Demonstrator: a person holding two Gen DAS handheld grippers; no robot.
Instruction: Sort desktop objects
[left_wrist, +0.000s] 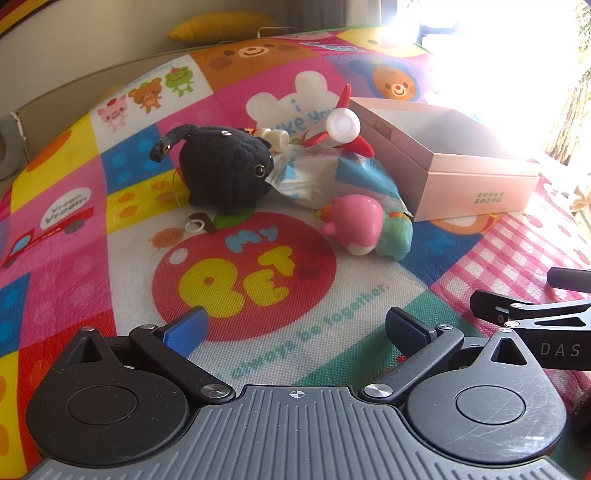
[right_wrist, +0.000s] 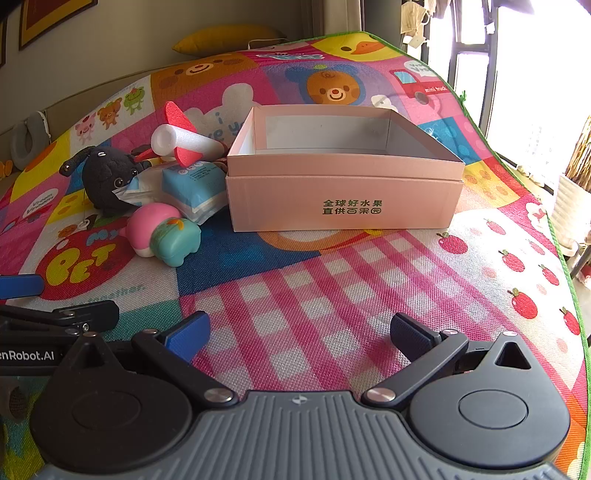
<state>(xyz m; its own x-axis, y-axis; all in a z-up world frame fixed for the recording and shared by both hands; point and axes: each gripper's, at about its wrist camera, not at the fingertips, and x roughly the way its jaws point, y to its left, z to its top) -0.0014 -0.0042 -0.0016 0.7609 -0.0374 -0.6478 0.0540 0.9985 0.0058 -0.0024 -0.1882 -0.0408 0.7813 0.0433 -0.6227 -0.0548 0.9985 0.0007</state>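
Surface: a woven cartoon play mat (right_wrist: 332, 288), bright patchwork, sunlit from a window on the right; yellow cushion (right_wrist: 229, 38) at the far edge.
Task's things: a small heap on the mat just left of the open pink cardboard box (right_wrist: 343, 199), which I read as the bin. The box looks empty.
Black plush toy (left_wrist: 225, 170): soft, light, squashes under the pads. I'd pinch across the round body, not the thin arm. It faces right in my left view, towards the tissues.
Foam rocket (right_wrist: 181, 138): very light, dents easily. It lies on top of the tissue pack, long axis slanting across the heap, open tube end towards me in the left view. I'd take the white tube mid-length, clear of the red fins.
Tissue pack (right_wrist: 192, 188): soft, slippery film, touching the box wall; partly buried, so not first.
Pink and teal squishy toy (left_wrist: 369, 229): rounded, rubbery, probably springy; nearest to me, lying on its side, free of the heap. Best first pick, I judge.
White ring (left_wrist: 195, 225): tiny, flat on the mat, awkward to grip.
Left gripper (left_wrist: 295, 328): fingers spread wide, nothing between them, well short of the heap.
Right gripper (right_wrist: 299, 332): fingers spread wide, nothing held, over the pink checks in front of the box.
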